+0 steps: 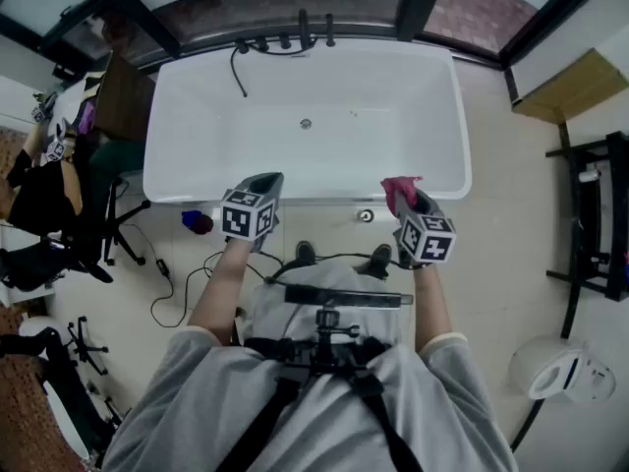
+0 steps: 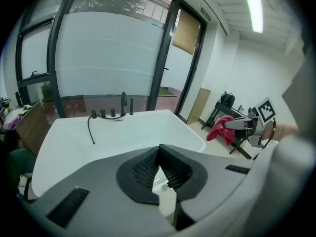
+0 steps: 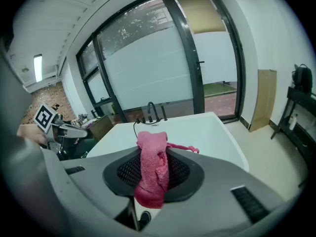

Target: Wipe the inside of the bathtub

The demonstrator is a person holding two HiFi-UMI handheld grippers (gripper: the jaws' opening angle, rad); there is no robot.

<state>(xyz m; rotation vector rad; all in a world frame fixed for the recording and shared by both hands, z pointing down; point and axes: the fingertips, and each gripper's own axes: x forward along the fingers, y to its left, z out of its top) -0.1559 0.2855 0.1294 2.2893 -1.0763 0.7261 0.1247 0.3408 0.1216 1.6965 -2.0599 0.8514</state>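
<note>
A white freestanding bathtub (image 1: 197, 96) (image 2: 59, 142) (image 3: 217, 132) stands against a glass wall, with a drain (image 1: 306, 123) in its floor and black taps (image 1: 295, 39) on the far rim. My right gripper (image 1: 405, 197) is shut on a pink cloth (image 1: 399, 191) (image 3: 152, 169) and hovers at the tub's near rim, right of centre. In the left gripper view that cloth (image 2: 221, 128) shows at the right. My left gripper (image 1: 263, 187) (image 2: 159, 163) is shut with nothing in it, at the near rim left of centre.
A black hose (image 1: 236, 72) hangs from the taps into the tub. A dark chair and cables (image 1: 108, 234) lie on the floor at the left, with a blue object (image 1: 197, 222). A black rack (image 1: 595, 214) stands at the right, a white appliance (image 1: 560, 372) lower right.
</note>
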